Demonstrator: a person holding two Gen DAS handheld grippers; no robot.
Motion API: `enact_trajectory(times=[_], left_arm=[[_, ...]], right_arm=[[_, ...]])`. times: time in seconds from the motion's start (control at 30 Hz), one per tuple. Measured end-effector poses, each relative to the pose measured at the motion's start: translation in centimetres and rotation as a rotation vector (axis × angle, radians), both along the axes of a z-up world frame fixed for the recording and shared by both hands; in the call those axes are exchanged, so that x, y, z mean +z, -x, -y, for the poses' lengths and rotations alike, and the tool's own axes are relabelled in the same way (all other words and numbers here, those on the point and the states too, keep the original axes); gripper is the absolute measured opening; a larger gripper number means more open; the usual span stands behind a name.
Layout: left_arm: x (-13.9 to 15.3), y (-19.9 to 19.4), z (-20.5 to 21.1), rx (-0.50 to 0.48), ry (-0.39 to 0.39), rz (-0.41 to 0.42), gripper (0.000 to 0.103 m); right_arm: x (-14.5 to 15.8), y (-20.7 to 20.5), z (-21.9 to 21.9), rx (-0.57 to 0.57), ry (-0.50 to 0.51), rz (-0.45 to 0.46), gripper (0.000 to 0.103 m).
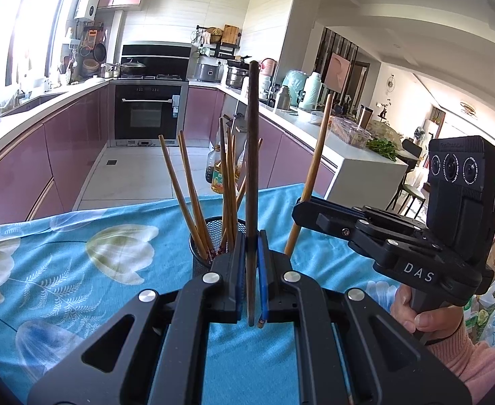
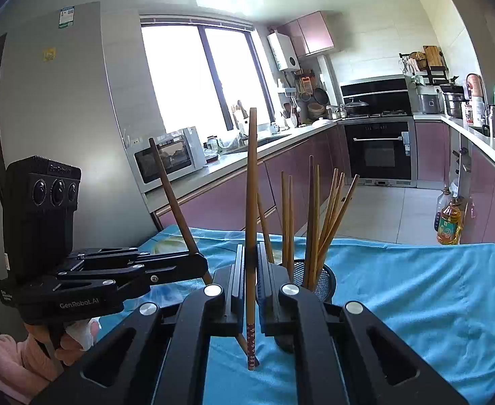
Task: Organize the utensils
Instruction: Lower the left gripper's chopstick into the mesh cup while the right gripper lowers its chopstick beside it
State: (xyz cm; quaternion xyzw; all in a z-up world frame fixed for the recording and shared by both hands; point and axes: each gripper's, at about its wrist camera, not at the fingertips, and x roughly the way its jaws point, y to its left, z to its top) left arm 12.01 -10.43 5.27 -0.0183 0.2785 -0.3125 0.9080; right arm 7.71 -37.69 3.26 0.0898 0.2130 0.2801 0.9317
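Note:
A black mesh holder (image 1: pixel 213 233) stands on the blue floral tablecloth (image 1: pixel 78 263) and holds several wooden chopsticks (image 1: pixel 186 189); it also shows in the right wrist view (image 2: pixel 318 276). My left gripper (image 1: pixel 252 239) is shut on a dark brown chopstick (image 1: pixel 252 155), held upright just in front of the holder. My right gripper (image 2: pixel 252 253) is shut on a light wooden chopstick (image 2: pixel 251 182), upright, left of the holder. Each gripper shows in the other view: the right one (image 1: pixel 301 209) with its chopstick (image 1: pixel 314 165), the left one (image 2: pixel 200 263) with its chopstick (image 2: pixel 169 195).
The table edge (image 1: pixel 180 202) drops to the kitchen floor beyond. Pink cabinets, an oven (image 1: pixel 147 111) and cluttered counters (image 1: pixel 348 135) lie behind. An oil bottle (image 2: pixel 449 222) stands on the floor. A fridge (image 2: pixel 61 118) rises at the left in the right wrist view.

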Motion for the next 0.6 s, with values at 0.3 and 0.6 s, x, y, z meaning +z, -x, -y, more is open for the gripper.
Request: enact_trajectory(times=[0.3,0.6], left_arm=[[0.3,0.0,0.2,-0.001,-0.001,0.008,0.008],[1.1,-0.1,0.4,0.001,-0.003,0.026,0.008]], right_arm=[[0.2,-0.1,0.0,-0.003,0.000,0.004,0.005],[0.8,-0.2,0.3,-0.005,-0.002,0.021,0.005]])
